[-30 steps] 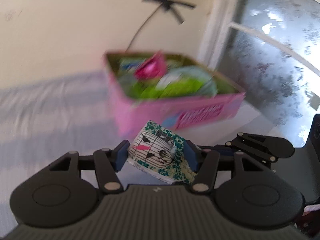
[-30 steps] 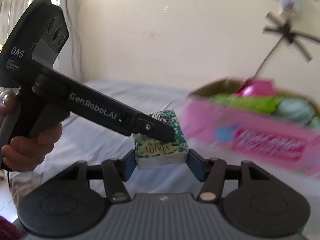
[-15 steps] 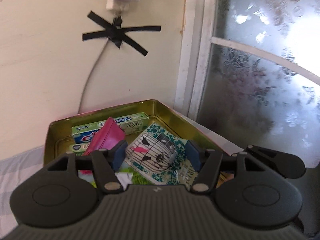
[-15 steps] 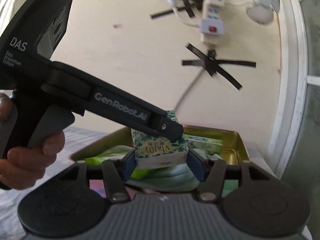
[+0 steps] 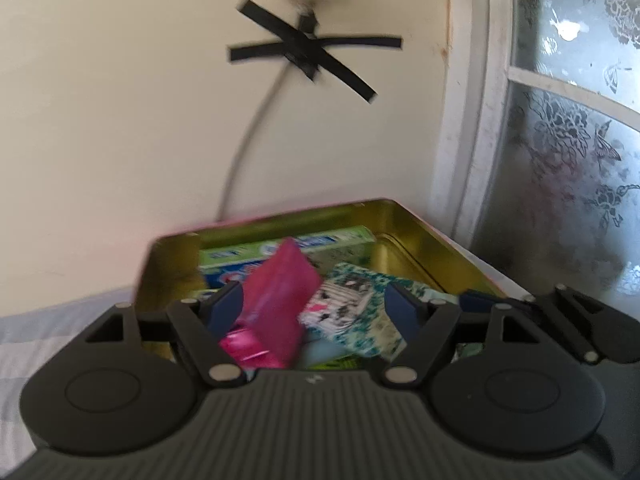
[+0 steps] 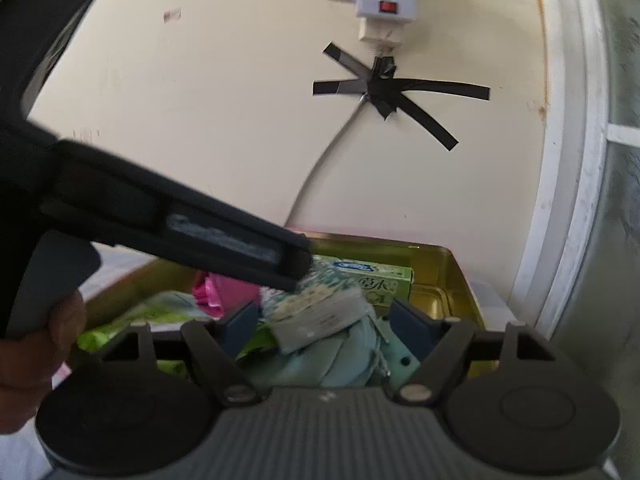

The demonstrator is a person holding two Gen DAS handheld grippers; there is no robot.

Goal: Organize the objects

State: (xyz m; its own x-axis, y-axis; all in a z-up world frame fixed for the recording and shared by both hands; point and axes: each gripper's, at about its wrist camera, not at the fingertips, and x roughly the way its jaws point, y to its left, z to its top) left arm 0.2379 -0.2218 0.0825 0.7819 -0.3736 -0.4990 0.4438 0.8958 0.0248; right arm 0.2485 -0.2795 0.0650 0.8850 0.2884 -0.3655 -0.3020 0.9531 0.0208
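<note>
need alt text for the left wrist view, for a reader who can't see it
The left gripper, its jaws just opened, hangs over an open gold-lined tin where a patterned teal packet lies loose beside a pink packet and a green box. Behind: a cream wall with crossed black tape.

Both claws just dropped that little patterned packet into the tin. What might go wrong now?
The patterned packet lies tilted on the pink pouch, so it may slide or stick up above the tin.

The left gripper and right gripper, jaws just opened, hang close together over the tin; pulling back could knock them together or snag the contents.
</note>
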